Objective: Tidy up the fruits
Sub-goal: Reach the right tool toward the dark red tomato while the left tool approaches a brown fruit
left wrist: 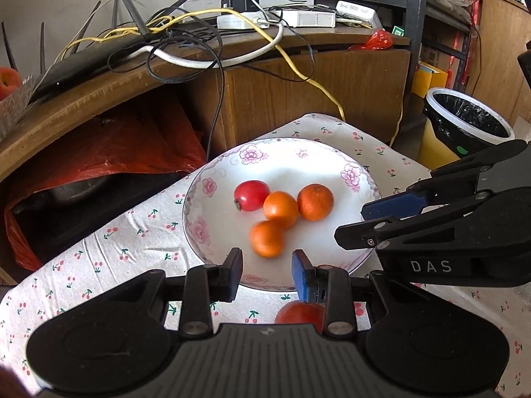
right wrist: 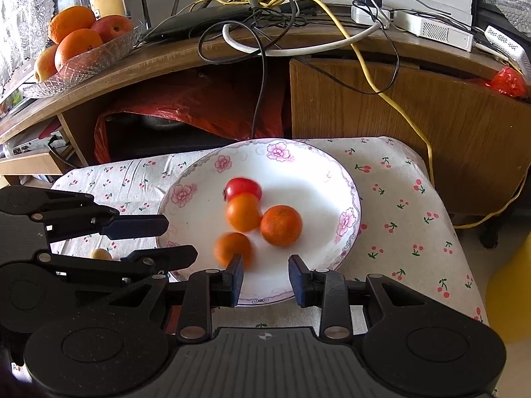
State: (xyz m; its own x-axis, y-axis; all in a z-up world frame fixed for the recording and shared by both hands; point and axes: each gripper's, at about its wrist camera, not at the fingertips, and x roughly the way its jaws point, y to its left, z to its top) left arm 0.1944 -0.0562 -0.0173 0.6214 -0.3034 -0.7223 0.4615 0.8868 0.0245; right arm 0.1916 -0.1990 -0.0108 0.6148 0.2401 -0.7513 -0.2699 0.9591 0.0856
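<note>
- 4 small fruits lie inside the white plate (left wrist: 212,232) with pink flowers on its rim — 1 red fruit (left wrist: 251,195) and 3 oranges.
- Of the oranges, the middle orange (left wrist: 280,209) touches the red fruit on one side and the right orange (left wrist: 315,202) on the other side; the near orange (left wrist: 267,238) lies just in front of them and looks blurred in both views.
- The plate stands on a cherry-print cloth (left wrist: 109,248) that covers a small table.
- The left gripper (left wrist: 267,270) hangs over the near rim of the plate; its jaws stand wide apart and hold nothing.
- Under the left gripper, another red fruit (left wrist: 298,311) lies on the cloth, outside the plate and close to its near rim.
- The right gripper (right wrist: 265,273) is also over the near rim, jaws wide apart and empty; its left finger (right wrist: 236,270) is just in front of the near orange, and I cannot tell if they touch.
- In the right wrist view, a small yellowish thing (right wrist: 101,254) lies on the cloth beside the plate, partly hidden by the left gripper — too unclear to name.
- Behind the table there is a wooden desk (right wrist: 381,99) with many tangled cables (right wrist: 265,10), and on its left end a glass bowl (right wrist: 96,56) with bigger oranges and apples.
- A white bin (left wrist: 471,116) with a black bag stands on the floor at the right.
</note>
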